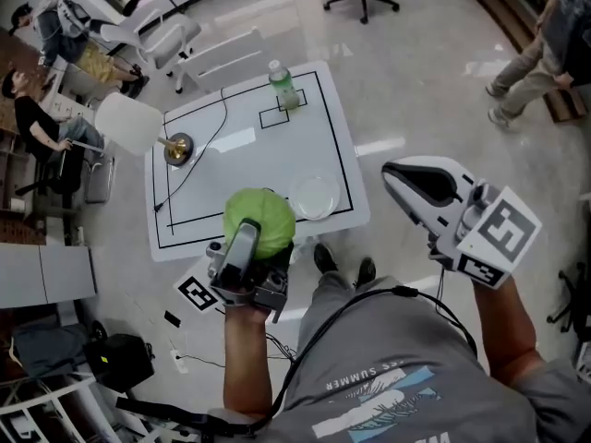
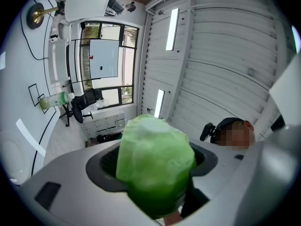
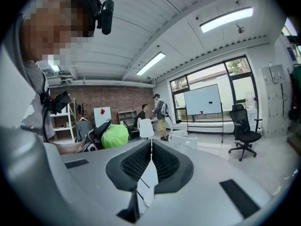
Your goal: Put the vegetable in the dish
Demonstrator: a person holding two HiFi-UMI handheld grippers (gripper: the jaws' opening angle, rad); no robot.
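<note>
A round green cabbage (image 1: 261,216) is clamped in my left gripper (image 1: 247,240), above the near edge of the white table (image 1: 240,118). In the left gripper view the cabbage (image 2: 155,161) fills the gap between the jaws and hides their tips. A clear glass dish (image 1: 314,197) sits on the table just right of the cabbage. My right gripper (image 1: 399,175) hangs off the table's right side over the floor. Its jaws meet in a thin line with nothing between them (image 3: 150,147). From there the cabbage (image 3: 114,136) shows at the left.
On the table stand a green-capped bottle (image 1: 284,86) at the far side and a brass bell-like object (image 1: 177,146) with a cable at the left. A white chair (image 1: 129,123) stands by the table's left corner. People are at the left (image 1: 37,118) and the far right (image 1: 545,44).
</note>
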